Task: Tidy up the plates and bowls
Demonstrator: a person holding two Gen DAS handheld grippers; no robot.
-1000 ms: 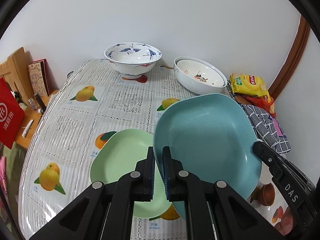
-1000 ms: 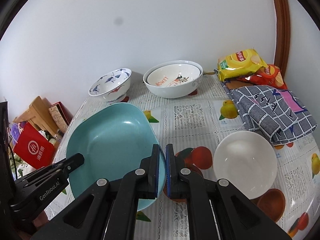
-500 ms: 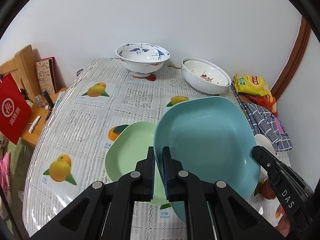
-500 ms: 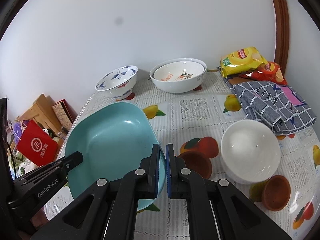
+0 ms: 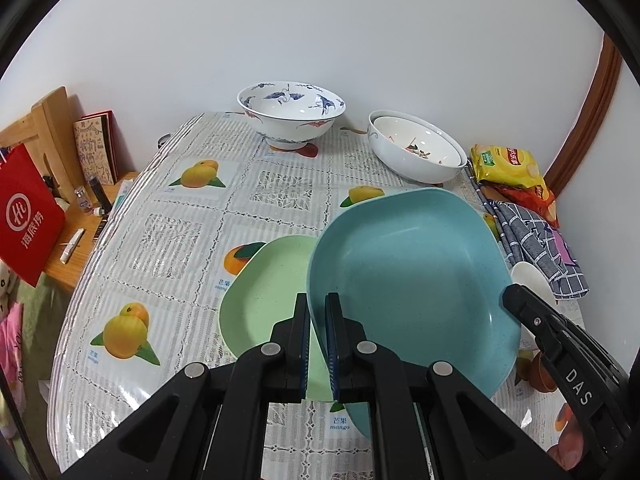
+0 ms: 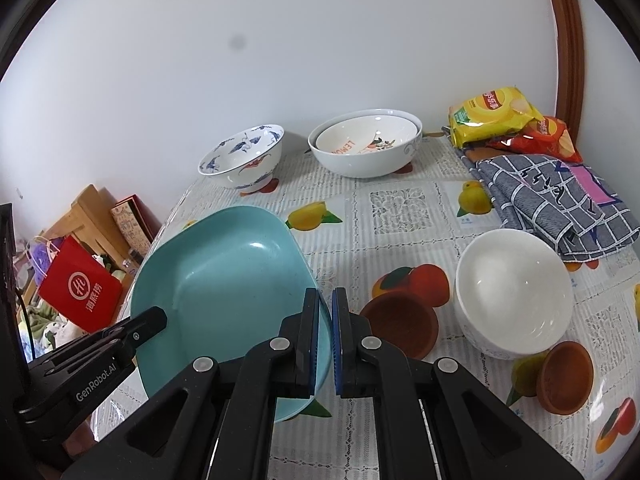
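Both grippers hold one blue square plate (image 5: 412,276) above the table. My left gripper (image 5: 317,312) is shut on its left rim; my right gripper (image 6: 326,308) is shut on its right rim, and the plate (image 6: 224,280) is seen there too. A light green plate (image 5: 268,292) lies on the table below and left of the blue one, partly hidden by it. A white bowl (image 6: 514,292) stands at the right, with two small brown dishes (image 6: 400,324) (image 6: 568,376) near it.
A blue-patterned bowl (image 5: 291,114) and two nested white bowls (image 5: 416,148) stand at the table's far edge by the wall. Snack bags (image 6: 492,114) and a checked cloth (image 6: 552,200) lie at the right. A red bag (image 5: 28,216) and wooden items sit beyond the left edge.
Both grippers with the blue plate have drawn back and risen a little. The green plate now shows further left and more uncovered.
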